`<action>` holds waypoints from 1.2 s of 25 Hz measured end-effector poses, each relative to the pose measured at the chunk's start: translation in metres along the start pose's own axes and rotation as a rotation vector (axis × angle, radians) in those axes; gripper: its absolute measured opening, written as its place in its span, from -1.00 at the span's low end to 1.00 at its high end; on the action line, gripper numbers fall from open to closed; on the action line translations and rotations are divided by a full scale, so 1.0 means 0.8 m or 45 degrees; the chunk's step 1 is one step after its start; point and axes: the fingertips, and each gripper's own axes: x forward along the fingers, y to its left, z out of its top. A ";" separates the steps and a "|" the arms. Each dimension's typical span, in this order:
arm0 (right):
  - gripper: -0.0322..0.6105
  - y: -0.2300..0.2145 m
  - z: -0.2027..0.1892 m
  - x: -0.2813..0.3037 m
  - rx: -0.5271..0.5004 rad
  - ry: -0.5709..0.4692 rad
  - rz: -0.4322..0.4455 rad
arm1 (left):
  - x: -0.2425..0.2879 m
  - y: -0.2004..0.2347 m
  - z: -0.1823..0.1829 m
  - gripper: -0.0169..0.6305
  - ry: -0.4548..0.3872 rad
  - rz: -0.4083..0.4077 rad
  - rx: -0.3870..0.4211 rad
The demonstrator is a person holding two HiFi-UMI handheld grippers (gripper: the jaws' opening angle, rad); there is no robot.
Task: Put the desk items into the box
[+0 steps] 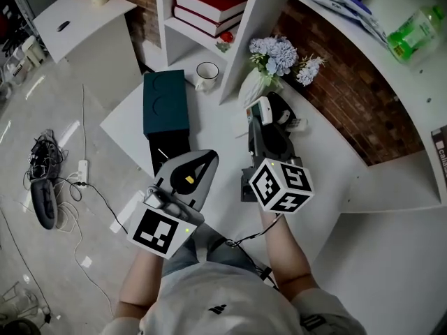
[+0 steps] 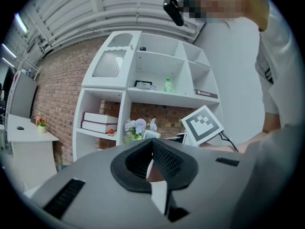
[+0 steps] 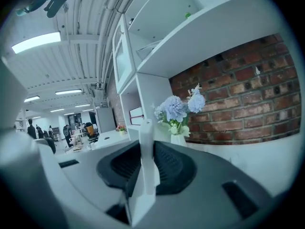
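My right gripper (image 1: 260, 119) is held over the white desk (image 1: 209, 128), just in front of the vase of flowers. It is shut on a thin white item (image 3: 145, 151) that stands upright between its dark pads; in the head view this white item (image 1: 261, 107) shows a green edge. My left gripper (image 1: 202, 160) hovers at the desk's front edge, beside the dark teal box (image 1: 166, 102). Its jaws meet at the tips in the left gripper view (image 2: 152, 149) and I see nothing held. A black opening (image 1: 171, 152) lies just in front of the teal box.
A white mug (image 1: 207, 75) stands behind the box. A vase of pale blue flowers (image 1: 272, 61) sits by the shelf's upright, with a black item (image 1: 285, 110) next to it. Red books (image 1: 209, 5) and a green bottle (image 1: 415, 33) rest on shelves. Cables (image 1: 49, 180) lie on the floor.
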 end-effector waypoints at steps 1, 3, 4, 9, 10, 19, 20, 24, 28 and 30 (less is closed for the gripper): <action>-0.61 0.009 -0.001 0.001 -0.003 0.003 0.023 | -0.006 0.003 0.001 -0.91 -0.003 0.020 0.004; -0.61 0.028 -0.003 0.003 -0.009 0.010 0.068 | -0.019 0.009 0.003 -0.91 -0.008 0.058 0.007; -0.61 0.038 -0.004 0.004 -0.011 0.013 0.090 | -0.026 0.012 0.003 -0.91 -0.010 0.078 0.008; -0.61 0.083 -0.009 0.010 -0.011 0.027 0.195 | -0.056 0.026 0.006 -0.91 -0.019 0.163 0.012; -0.61 0.091 -0.010 0.010 -0.009 0.029 0.213 | -0.062 0.028 0.006 -0.91 -0.021 0.177 0.014; -0.61 0.149 -0.030 0.011 -0.001 0.084 0.349 | -0.105 0.044 0.003 -0.91 -0.026 0.289 0.005; -0.61 0.155 -0.033 0.010 -0.002 0.094 0.360 | -0.109 0.045 0.002 -0.91 -0.026 0.300 0.002; -0.61 0.176 -0.049 0.010 0.003 0.128 0.405 | -0.127 0.052 -0.002 -0.91 -0.024 0.343 -0.004; -0.61 0.194 -0.062 0.010 -0.003 0.160 0.448 | -0.141 0.058 -0.006 -0.91 -0.020 0.378 -0.009; -0.61 0.200 -0.070 0.011 -0.008 0.188 0.469 | -0.147 0.062 -0.007 -0.91 -0.020 0.393 -0.014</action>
